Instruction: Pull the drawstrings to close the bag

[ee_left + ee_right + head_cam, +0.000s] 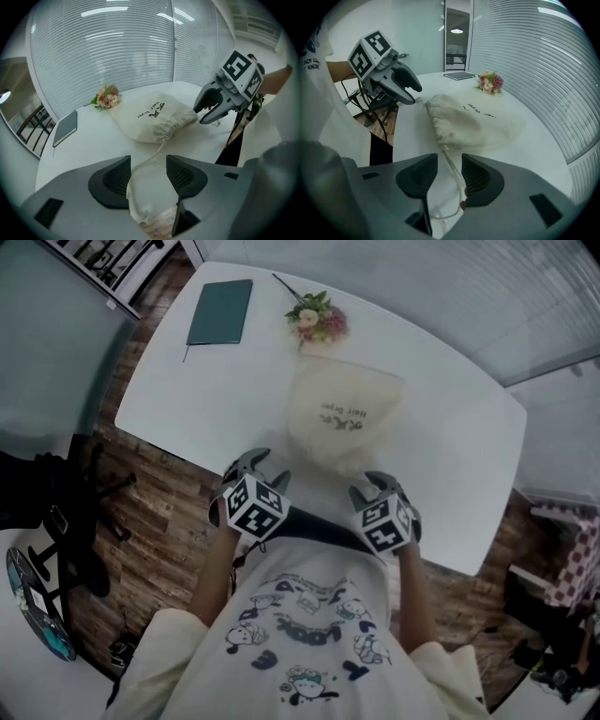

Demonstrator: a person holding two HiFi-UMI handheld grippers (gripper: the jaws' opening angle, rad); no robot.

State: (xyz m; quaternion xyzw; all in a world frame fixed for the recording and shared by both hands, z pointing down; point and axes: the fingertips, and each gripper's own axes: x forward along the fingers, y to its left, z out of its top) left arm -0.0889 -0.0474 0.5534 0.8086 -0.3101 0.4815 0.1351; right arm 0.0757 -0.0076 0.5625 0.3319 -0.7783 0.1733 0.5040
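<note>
Two grippers hang at the near edge of the white table (234, 399), both released. The left gripper (147, 176) has its jaws wide apart with the left drawstring (157, 151) running loose between them. The right gripper (449, 174) is likewise spread around the right drawstring (449, 159). Just beyond lies one cream cloth bag (342, 418), bulging, contents unseen, its mouth gathered tight toward the person, with dark lettering on top. Farther off sit one small flower bouquet (317, 319) and one dark green notebook (220, 311).
</note>
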